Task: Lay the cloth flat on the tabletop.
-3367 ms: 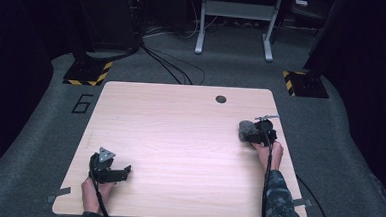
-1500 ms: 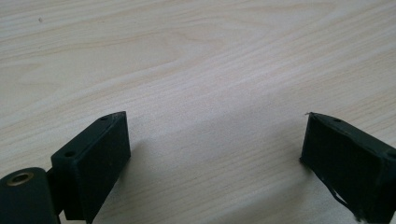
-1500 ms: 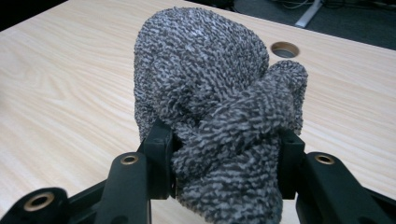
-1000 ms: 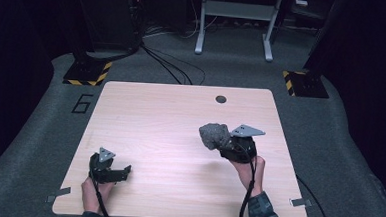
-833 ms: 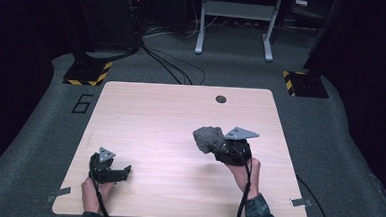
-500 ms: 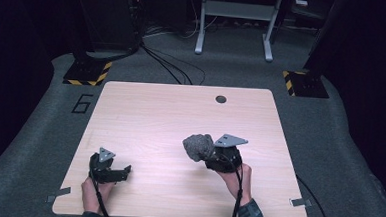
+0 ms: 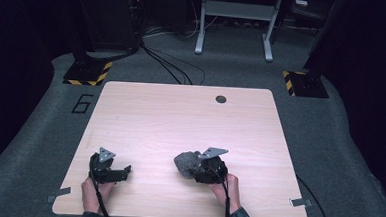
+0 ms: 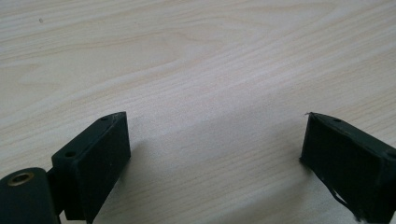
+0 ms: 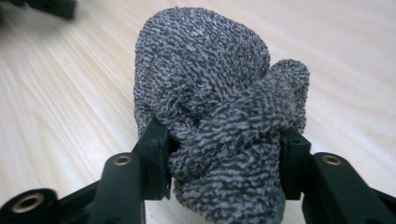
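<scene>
A rolled grey knit cloth bundle (image 7: 184, 162) rests on the pale wood table (image 7: 180, 113), near the front and right of centre. My right gripper (image 7: 193, 169) sits just right of it, and its jaws have just been opening with the bundle between them. In the right gripper view the two black pads still press into the sides of the bundle (image 9: 210, 93), at the right gripper (image 9: 224, 161). My left gripper (image 7: 123, 172) lies low at the front left, open. Bare wood shows between its jaws in the left gripper view, at the left gripper (image 8: 212, 140).
A small dark round hole (image 7: 221, 99) sits near the table's far edge. Beyond the table, cables (image 7: 168, 69) run across the grey floor, with a metal stand (image 7: 235, 20) and striped yellow-black bases (image 7: 87, 75) behind. A hand holds each gripper at the front edge.
My right gripper has carried the grey bundle from the right side leftward and toward the front edge, lowering it onto the table. The left gripper has stayed put.
</scene>
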